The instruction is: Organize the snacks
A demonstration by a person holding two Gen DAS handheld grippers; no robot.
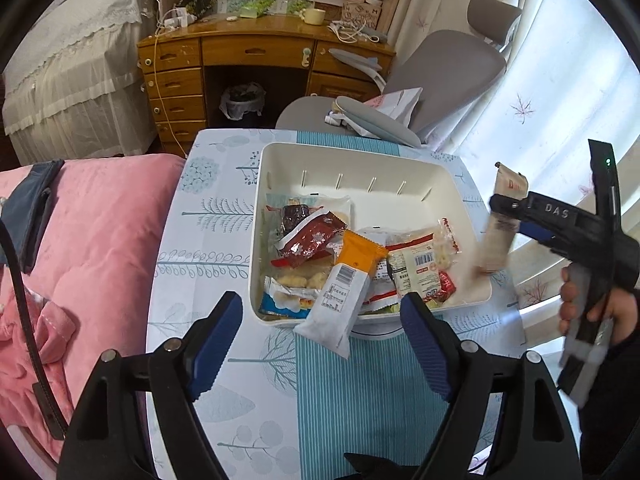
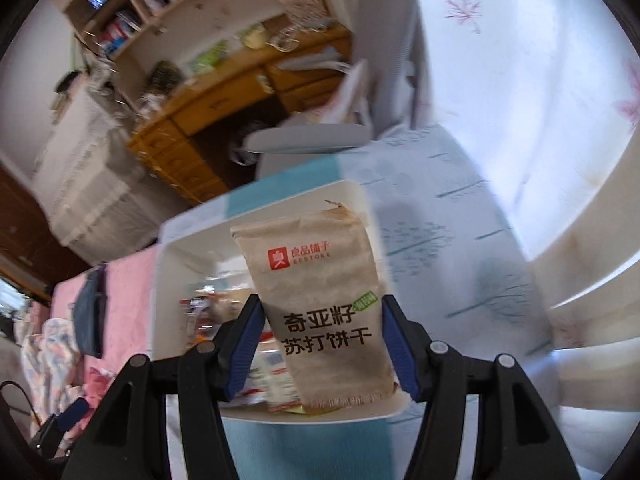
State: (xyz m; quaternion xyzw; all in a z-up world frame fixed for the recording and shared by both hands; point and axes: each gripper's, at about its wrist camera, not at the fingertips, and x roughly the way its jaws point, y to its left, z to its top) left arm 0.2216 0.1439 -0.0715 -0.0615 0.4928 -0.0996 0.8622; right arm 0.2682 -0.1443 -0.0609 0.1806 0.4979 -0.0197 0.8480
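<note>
— Well, how is the white bin point(image 1: 460, 184) placed, and what room is left around it?

— It is set on the patterned tablecloth point(image 1: 208, 240), its near rim close to the table's front. A pink quilt point(image 1: 100, 240) is seen beside the table's left edge, a grey chair point(image 1: 440, 76) beyond the far edge. The bin's far half is left bare; the near half is filled with snack packets.

— And the white-and-orange packet point(image 1: 344, 292)?

— It is laid across the near rim, its long axis tilted: the orange end is up inside the bin, the white end hangs out over the cloth.

— What is held by the left gripper point(image 1: 320, 320)?

— Nothing. Its jaws are spread wide on either side of that packet, and the pads are kept off it.

— The right gripper point(image 2: 322, 340)?

— A brown cracker packet point(image 2: 320, 308) is clamped between its blue pads, which are pressed on both sides. The packet is held roughly upright, long axis vertical, lifted above the bin's right rim in the left wrist view point(image 1: 500, 224). It is blurred there, so finer detail cannot be told. A hand point(image 1: 576, 300) is seen on the grip's handle.
</note>
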